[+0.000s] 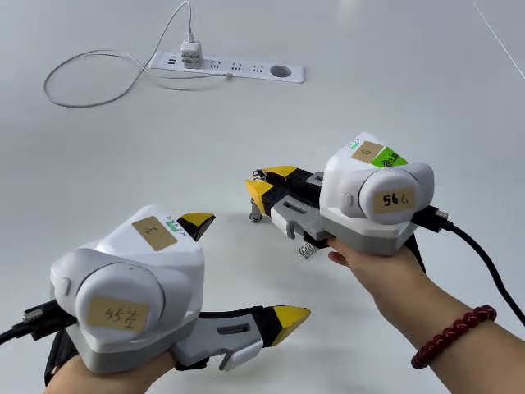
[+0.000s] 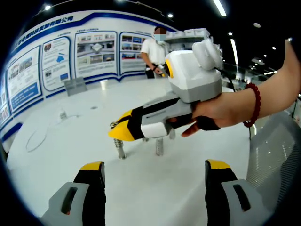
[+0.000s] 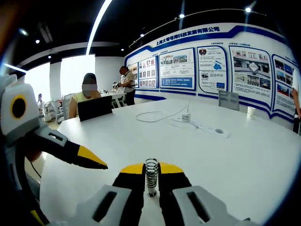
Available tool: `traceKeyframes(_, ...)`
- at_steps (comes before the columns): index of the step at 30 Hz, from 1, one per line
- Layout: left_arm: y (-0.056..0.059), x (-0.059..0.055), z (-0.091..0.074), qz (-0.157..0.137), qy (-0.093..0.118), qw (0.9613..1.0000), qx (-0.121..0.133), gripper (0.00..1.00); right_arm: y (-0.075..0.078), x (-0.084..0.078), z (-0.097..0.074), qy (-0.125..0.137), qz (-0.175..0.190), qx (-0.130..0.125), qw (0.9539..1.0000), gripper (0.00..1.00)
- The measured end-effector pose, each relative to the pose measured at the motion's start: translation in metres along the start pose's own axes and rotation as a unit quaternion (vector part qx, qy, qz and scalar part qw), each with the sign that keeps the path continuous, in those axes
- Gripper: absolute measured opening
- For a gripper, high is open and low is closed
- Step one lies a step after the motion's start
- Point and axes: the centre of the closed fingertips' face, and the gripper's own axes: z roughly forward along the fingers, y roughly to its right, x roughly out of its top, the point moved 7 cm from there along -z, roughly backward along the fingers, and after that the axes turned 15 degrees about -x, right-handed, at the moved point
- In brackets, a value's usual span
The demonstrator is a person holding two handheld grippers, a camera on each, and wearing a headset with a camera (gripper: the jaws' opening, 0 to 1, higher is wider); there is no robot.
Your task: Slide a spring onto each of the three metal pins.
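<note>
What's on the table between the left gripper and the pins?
Nothing: bare white table between the left gripper and the pins, seen in the left gripper view.

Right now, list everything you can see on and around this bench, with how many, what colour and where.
table: one, white, under everything
power strip: one, white, far side of table
charger: one, white, plugged into power strip
cable: one, white, looped left of strip
metal pins: two, silver, upright below right gripper, apparently coiled
spring: one, silver, between right gripper's fingers
wall panels: several, blue and white, background
bracelet: one, dark red beads, right wrist
left gripper: one, white-grey, yellow-tipped fingers open
right gripper: one, same colours, fingers shut on spring
</note>
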Motion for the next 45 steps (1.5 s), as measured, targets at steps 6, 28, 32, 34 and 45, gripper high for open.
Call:
traceKeyframes(6, -0.001, -0.001, -0.001, 0.002, -0.004, 1.0, 0.005, 0.88, 0.0, -0.006, 0.003, -0.014, 0.003, 0.001, 0.9999, 0.11)
traceKeyframes(28, -0.002, -0.002, -0.002, -0.001, -0.006, 1.0, 0.005, 0.86, -0.002, -0.024, 0.008, -0.046, -0.011, 0.006, 0.9989, 0.11)
traceKeyframes(32, -0.003, -0.002, -0.002, -0.004, -0.004, 1.0, 0.005, 0.86, -0.002, -0.024, 0.009, -0.047, -0.011, 0.006, 0.9988, 0.11)
traceKeyframes(34, -0.003, -0.002, -0.002, -0.003, -0.005, 1.0, 0.005, 0.85, -0.002, -0.024, 0.009, -0.047, -0.01, 0.005, 0.9988, 0.11)
traceKeyframes(45, -0.002, -0.001, -0.003, 0.002, -0.009, 0.9999, 0.007, 0.85, -0.003, -0.017, 0.006, -0.047, 0.009, 0.007, 0.9988, 0.18)
